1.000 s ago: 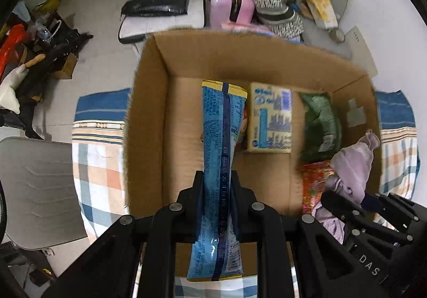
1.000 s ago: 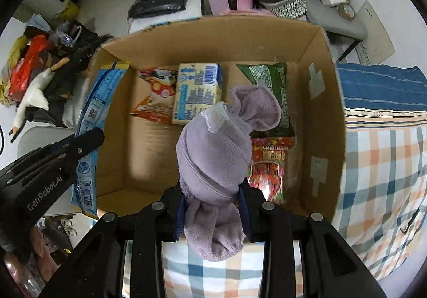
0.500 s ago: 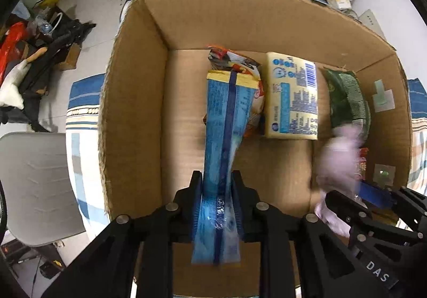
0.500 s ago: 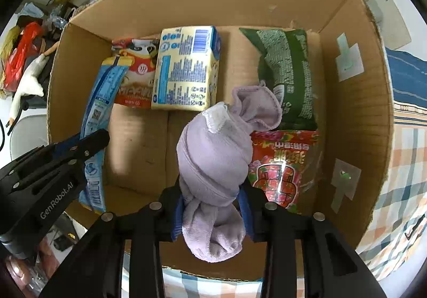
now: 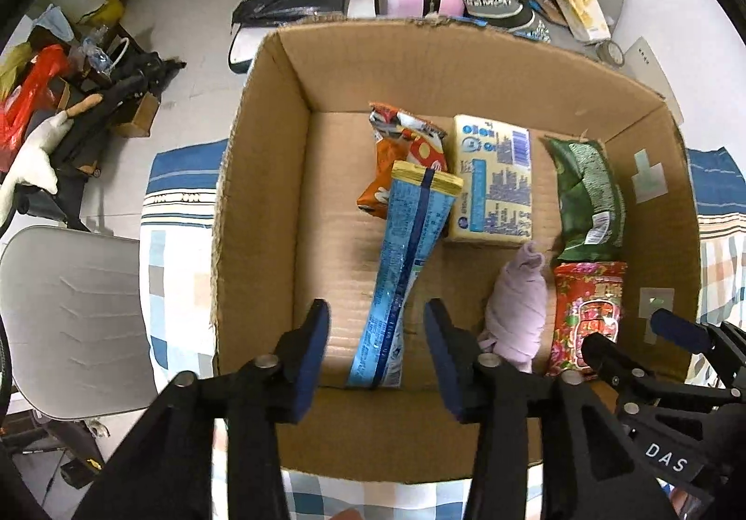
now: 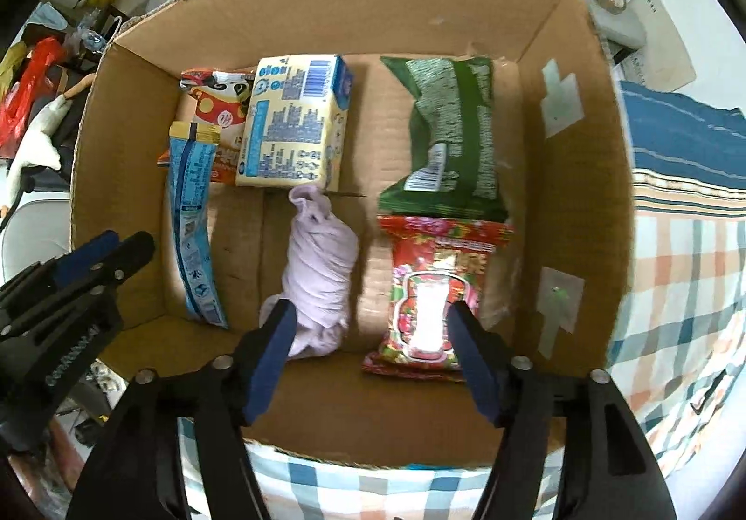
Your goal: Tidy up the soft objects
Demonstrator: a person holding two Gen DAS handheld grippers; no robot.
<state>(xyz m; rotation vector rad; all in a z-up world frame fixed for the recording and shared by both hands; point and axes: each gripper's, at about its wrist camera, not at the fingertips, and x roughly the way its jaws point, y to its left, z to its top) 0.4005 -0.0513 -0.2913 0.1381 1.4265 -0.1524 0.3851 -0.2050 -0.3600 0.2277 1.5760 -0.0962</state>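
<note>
Both drops just happened: half a second ago each gripper was clamped on its item, now both are released. The left gripper (image 5: 377,333) has its jaws spread wide, nothing between them; the blue packet (image 5: 405,268) lies on the floor of the cardboard box (image 5: 261,203), left of centre, its far end overlapping the orange snack bag (image 5: 401,147). The right gripper (image 6: 368,343) is likewise wide open and empty; the purple sock bundle (image 6: 321,268) rests on the box floor mid-row, between the blue packet and the red packet (image 6: 433,291), tip close to or touching the yellow pack (image 6: 293,124).

Box now holds six items: orange snack bag, yellow pack, green bag (image 6: 447,133) along the far side; blue packet, sock bundle, red packet nearer. Nothing is in either gripper.

Read: this pair of placements looks done. Both grippers hover just above the near wall of the box, over the checked cloth (image 6: 676,263). Next call is probably retract and fetch more soft items; can't see any waiting ones from these views. Blue packet sits slightly skewed, may want a nudge if neat rows matter.
</note>
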